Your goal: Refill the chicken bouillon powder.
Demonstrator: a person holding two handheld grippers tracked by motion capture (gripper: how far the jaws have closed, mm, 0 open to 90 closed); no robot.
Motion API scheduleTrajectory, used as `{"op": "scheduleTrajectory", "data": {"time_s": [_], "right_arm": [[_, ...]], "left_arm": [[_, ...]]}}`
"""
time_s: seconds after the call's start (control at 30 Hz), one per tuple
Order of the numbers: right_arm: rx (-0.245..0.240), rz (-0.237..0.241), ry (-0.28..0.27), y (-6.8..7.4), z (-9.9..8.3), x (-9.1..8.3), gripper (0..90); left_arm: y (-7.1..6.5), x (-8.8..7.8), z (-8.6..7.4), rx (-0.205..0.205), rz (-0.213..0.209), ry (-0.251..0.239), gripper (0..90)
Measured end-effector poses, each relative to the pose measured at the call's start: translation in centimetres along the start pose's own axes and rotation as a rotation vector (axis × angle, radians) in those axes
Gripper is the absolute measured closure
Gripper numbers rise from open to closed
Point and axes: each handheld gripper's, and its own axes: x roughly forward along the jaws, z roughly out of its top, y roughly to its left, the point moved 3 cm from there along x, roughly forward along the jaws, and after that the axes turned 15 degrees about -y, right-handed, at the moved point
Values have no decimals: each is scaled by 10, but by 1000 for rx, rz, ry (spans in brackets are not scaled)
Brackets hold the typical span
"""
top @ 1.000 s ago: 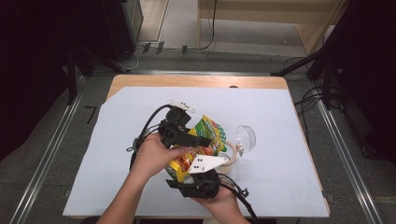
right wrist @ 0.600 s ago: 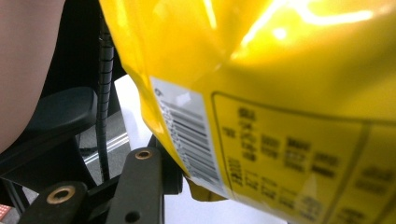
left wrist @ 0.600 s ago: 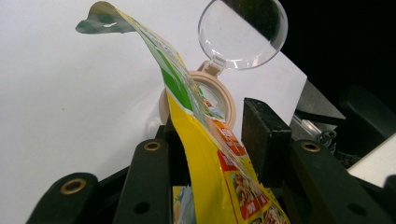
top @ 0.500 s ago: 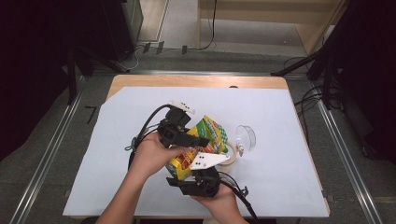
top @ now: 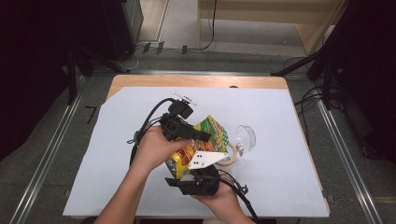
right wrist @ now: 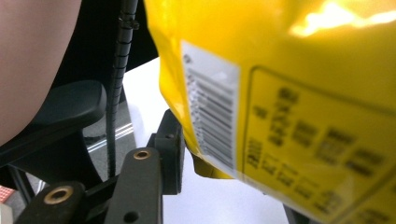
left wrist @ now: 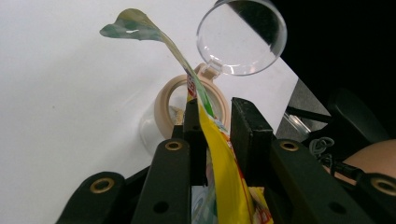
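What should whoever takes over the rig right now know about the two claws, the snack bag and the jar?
Left claw: jaws have just been closing around the top edge of the yellow snack bag; one pad touches it, and a gap shows at the other.
Right claw: holds the bag's lower end.
The bag is lifted off the white sheet, between both claws.
The jar stands just beyond the bag, its clear lid flipped open.
Done: jar opened, bag picked up.
Left: probably tear the bag open and tip its contents into the jar.
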Motion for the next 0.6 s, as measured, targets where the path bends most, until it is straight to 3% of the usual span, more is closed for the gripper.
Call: {"op": "scheduleTrajectory", "data": {"time_s": [0.33,0.6], "right_arm": [[-43,-8,-16,-2,3,3,665],[22,-8,-34,-5,1,3,670]], "left_arm": [[-2,-6,4,-2,-27,-31,762],[-4,0,3,8,-14,-19,738]]}}
